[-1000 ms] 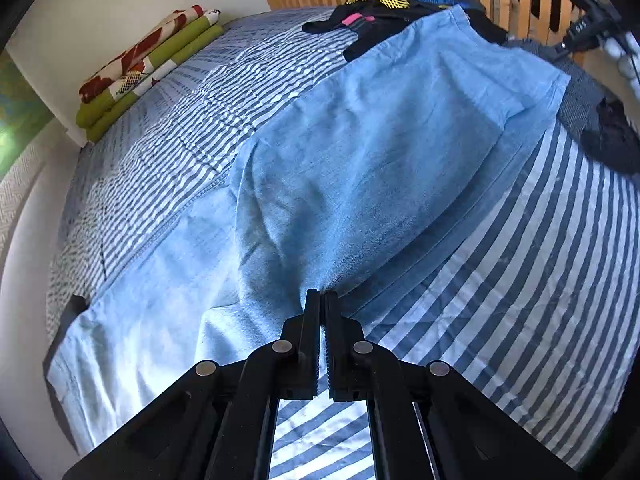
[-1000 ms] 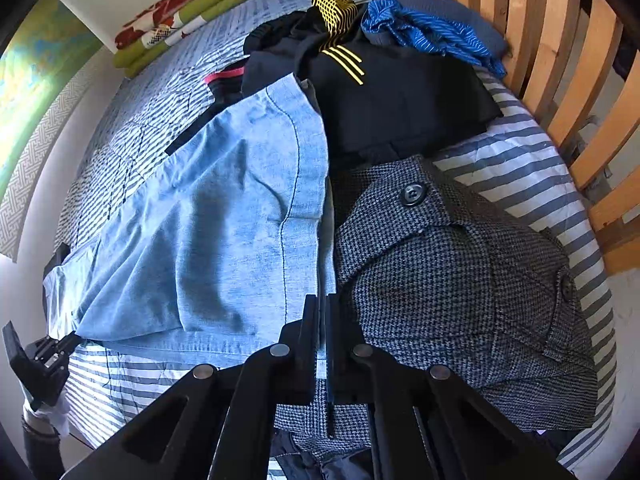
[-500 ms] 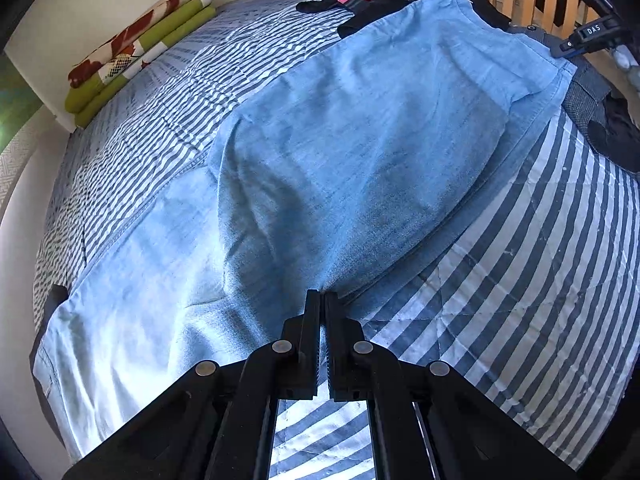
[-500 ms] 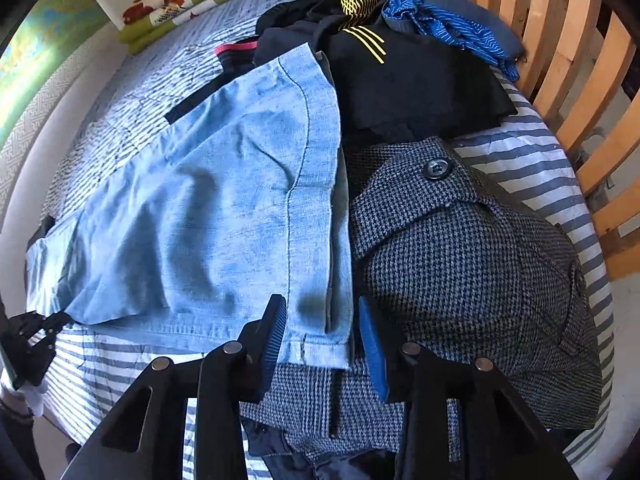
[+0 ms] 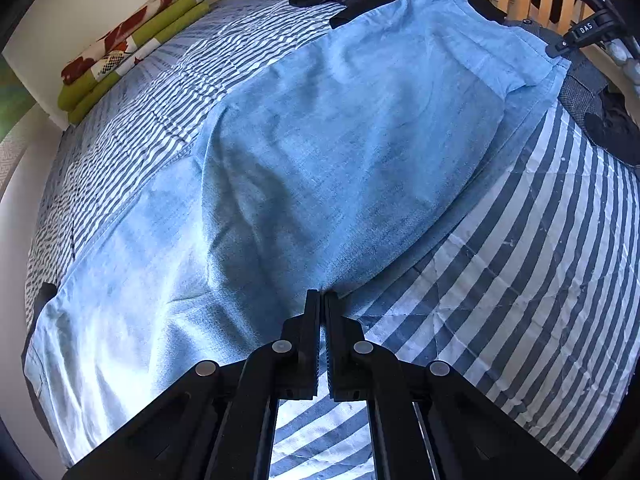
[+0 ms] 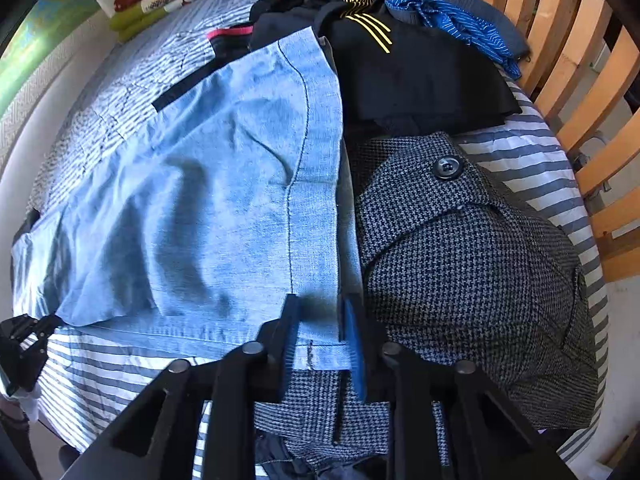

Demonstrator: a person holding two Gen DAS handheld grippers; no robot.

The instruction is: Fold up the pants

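Fingers astride soft (creased) denim pants

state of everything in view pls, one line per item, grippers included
Pants: flat on the bed, one layer folded over.
Left gripper: shut at the pants' near edge.
Right gripper: jaws closing, the pants' hem corner between them.
Checked coat: heaped beside the pants, button done up.
Black clothes: piled, unfolded.
Blue striped cloth: crumpled.
Green blankets: folded, stacked.
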